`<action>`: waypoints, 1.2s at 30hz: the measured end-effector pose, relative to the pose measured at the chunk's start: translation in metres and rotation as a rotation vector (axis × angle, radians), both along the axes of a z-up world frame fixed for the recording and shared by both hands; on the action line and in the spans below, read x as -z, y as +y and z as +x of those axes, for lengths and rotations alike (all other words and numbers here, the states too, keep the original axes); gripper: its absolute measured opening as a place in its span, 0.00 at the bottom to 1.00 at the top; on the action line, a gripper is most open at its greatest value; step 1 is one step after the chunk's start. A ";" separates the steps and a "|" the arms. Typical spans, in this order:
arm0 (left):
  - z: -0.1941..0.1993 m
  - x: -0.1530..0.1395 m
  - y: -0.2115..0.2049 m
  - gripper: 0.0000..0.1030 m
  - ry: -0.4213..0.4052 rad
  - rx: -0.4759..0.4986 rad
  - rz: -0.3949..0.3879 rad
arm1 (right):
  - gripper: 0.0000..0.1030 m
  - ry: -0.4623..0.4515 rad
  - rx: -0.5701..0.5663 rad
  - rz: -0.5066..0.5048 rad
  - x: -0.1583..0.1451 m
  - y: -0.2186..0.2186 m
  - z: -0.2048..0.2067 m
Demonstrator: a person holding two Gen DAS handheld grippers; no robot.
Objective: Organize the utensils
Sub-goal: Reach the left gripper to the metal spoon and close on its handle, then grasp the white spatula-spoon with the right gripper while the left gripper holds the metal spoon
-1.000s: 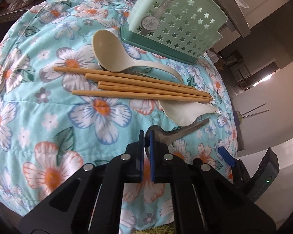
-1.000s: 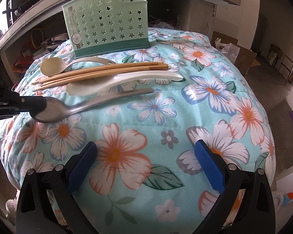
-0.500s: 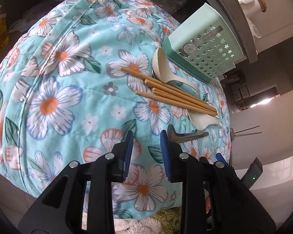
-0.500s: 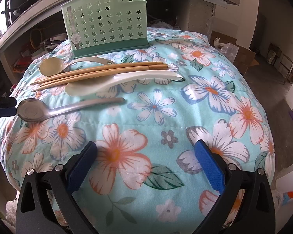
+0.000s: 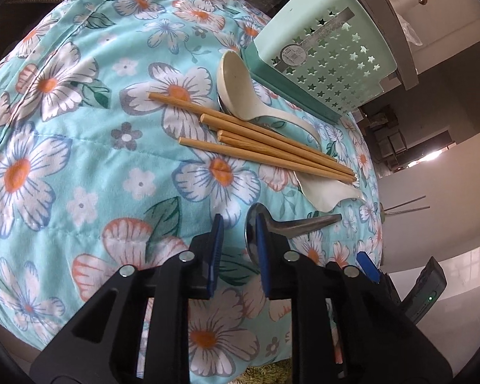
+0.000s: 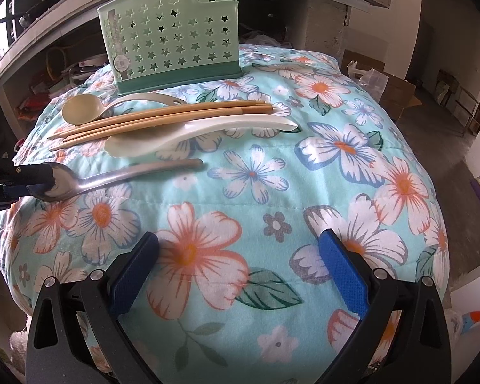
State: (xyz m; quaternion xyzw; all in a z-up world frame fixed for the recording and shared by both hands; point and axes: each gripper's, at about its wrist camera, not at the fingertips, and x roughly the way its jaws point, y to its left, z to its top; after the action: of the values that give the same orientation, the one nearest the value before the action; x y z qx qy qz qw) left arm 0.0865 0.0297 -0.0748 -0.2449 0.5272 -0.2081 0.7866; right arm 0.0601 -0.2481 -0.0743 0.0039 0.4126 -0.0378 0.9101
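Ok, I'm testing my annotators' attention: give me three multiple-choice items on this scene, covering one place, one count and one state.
1. Where does the green holder stand?
A) beyond the chopsticks
B) on the floor
C) under a spoon
2. How many chopsticks are there?
A) two
B) four
C) six
3. The right gripper fingers are:
A) shut on a spoon
B) open, empty
C) shut on chopsticks

Answers:
1 A, it stands upright behind them.
2 B, four blunt ends show.
3 B, only floral cloth shows between the spread fingers.

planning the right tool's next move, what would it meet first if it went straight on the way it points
Probably the flower-printed turquoise cloth ahead of the right tool; it points downward, and no utensil lies in line, though depth is unclear.
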 end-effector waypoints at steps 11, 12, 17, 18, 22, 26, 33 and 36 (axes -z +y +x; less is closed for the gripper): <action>-0.013 -0.011 0.032 0.02 -0.031 -0.028 -0.020 | 0.94 0.004 0.009 -0.004 0.000 0.001 0.001; -0.015 -0.012 0.037 0.02 -0.033 -0.033 -0.015 | 0.94 0.004 0.010 -0.004 0.000 0.001 0.001; -0.022 -0.010 0.065 0.02 -0.019 -0.071 -0.003 | 0.94 0.003 0.017 -0.014 0.000 0.002 0.000; -0.024 -0.010 0.070 0.02 -0.019 -0.081 0.001 | 0.94 0.002 0.019 -0.019 0.000 0.003 0.000; -0.027 -0.012 0.088 0.02 -0.030 -0.116 0.017 | 0.94 -0.008 0.018 -0.043 -0.004 0.007 -0.002; -0.027 -0.011 0.100 0.03 -0.035 -0.141 0.033 | 0.94 -0.084 -0.041 -0.083 -0.015 0.019 -0.010; -0.025 -0.013 0.110 0.03 -0.043 -0.170 0.051 | 0.82 -0.192 -0.180 -0.216 -0.028 0.053 -0.012; -0.024 -0.012 0.112 0.03 -0.045 -0.177 0.059 | 0.72 -0.210 -0.234 -0.278 -0.026 0.068 -0.007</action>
State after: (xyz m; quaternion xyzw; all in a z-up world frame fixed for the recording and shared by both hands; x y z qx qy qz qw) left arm 0.0624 0.1418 -0.0624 -0.2626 0.4917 -0.1279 0.8203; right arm 0.0534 -0.1805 -0.0479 -0.1658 0.3040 0.0121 0.9381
